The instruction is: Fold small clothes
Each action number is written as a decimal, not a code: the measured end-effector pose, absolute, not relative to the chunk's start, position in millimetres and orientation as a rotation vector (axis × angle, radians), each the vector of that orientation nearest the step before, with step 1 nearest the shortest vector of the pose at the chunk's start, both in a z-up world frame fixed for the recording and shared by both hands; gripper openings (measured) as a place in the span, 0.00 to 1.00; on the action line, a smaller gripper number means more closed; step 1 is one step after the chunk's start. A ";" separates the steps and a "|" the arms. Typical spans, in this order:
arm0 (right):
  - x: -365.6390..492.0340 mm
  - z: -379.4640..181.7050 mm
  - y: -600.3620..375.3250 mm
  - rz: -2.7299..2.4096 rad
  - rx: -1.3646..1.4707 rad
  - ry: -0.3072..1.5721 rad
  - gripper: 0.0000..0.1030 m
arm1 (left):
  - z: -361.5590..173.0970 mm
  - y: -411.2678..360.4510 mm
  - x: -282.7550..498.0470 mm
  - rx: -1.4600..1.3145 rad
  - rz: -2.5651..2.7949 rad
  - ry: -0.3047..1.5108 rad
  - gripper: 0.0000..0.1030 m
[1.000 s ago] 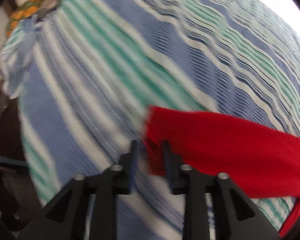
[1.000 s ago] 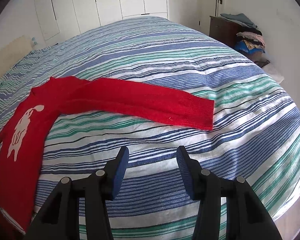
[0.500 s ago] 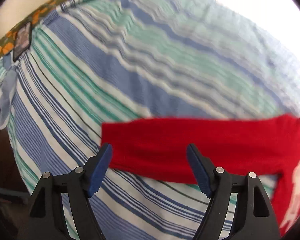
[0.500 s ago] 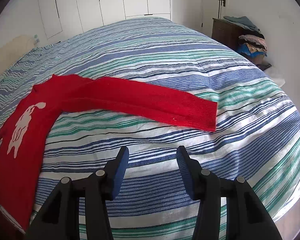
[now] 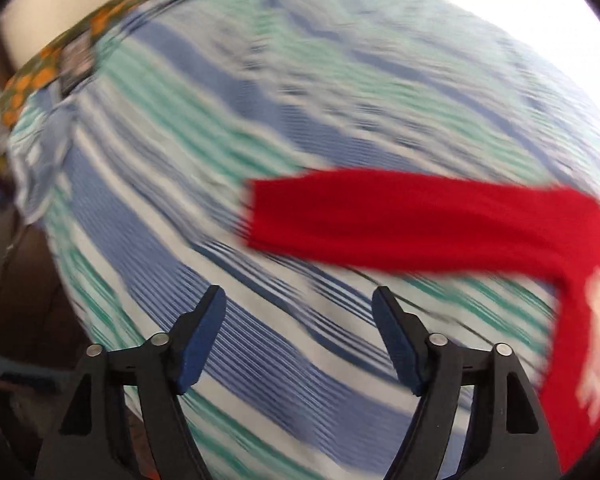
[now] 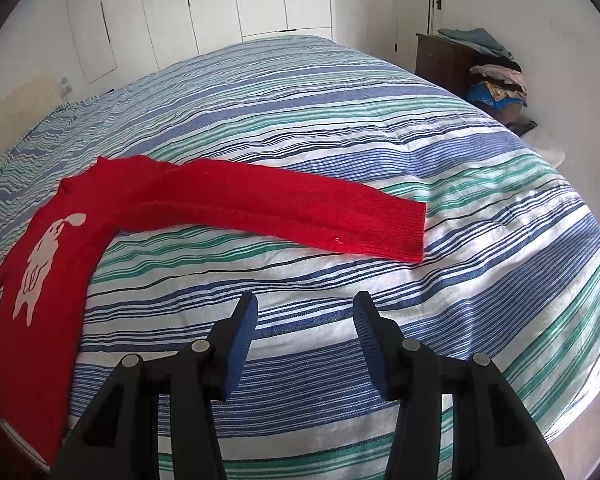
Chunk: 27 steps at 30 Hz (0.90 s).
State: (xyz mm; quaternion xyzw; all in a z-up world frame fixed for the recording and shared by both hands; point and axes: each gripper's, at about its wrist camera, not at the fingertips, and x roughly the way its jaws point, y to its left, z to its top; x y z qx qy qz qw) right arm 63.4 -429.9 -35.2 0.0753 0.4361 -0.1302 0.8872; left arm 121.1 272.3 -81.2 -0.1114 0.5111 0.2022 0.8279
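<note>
- Since a second ago the left gripper (image 5: 298,334) has let go of the sleeve cuff it was pinching and drawn back, so its jaws now stand wide with only striped bedcover (image 5: 284,364) between them.
- Meanwhile the right gripper (image 6: 305,330) has kept still, its jaws part open and empty above the bedcover, short of the right sleeve (image 6: 300,210).
- Both sleeves of the red sweater (image 6: 56,264) lie spread flat on the bed, the body with its white figure (image 6: 46,256) toward the near edge; the left sleeve (image 5: 412,224) reaches out across the stripes.
- Knit like this looks light, soft and limp: it should sag and stretch when lifted, and cling a little to the cover.
- Best hold, I judge, is the ribbed cuff (image 6: 408,232) or a shoulder seam, pinched through both layers so the fold carries over evenly.
</note>
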 end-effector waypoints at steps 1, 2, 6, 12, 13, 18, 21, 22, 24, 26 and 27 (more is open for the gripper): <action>63.6 -31.0 -421.3 -0.249 0.126 0.899 0.48 | -76.6 251.6 115.2 -0.234 0.357 1.087 0.77; 62.9 -26.0 -411.2 -0.222 0.104 0.891 0.48 | -75.1 227.6 109.6 -0.229 0.288 1.091 0.77; 55.1 -9.5 -352.8 0.024 0.137 0.893 0.48 | -82.0 129.2 82.1 -0.175 0.017 1.135 0.78; 36.9 -11.3 -244.6 0.409 0.088 0.959 0.48 | -122.4 48.0 33.5 -0.011 -0.109 1.243 0.77; 32.5 -17.4 -232.8 0.445 0.064 0.976 0.48 | -133.4 46.8 33.1 0.026 -0.106 1.266 0.77; 16.5 -72.7 -206.9 0.477 -0.040 1.138 0.48 | -136.1 56.8 31.1 -0.009 -0.118 1.277 0.77; 16.3 -81.3 -209.7 0.470 -0.036 1.154 0.49 | -136.1 54.9 30.1 0.017 -0.116 1.266 0.78; 17.1 -81.9 -210.1 0.469 -0.035 1.157 0.49 | -136.8 53.3 28.7 0.025 -0.116 1.265 0.79; 16.3 -83.3 -210.6 0.466 -0.041 1.155 0.49 | -136.8 50.9 29.0 0.030 -0.121 1.264 0.81; 15.4 -82.2 -210.4 0.462 -0.048 1.154 0.49 | -138.9 48.6 26.1 0.027 -0.125 1.265 0.81; 15.2 -82.4 -210.4 0.461 -0.050 1.154 0.50 | -141.5 52.5 27.2 0.022 -0.127 1.266 0.81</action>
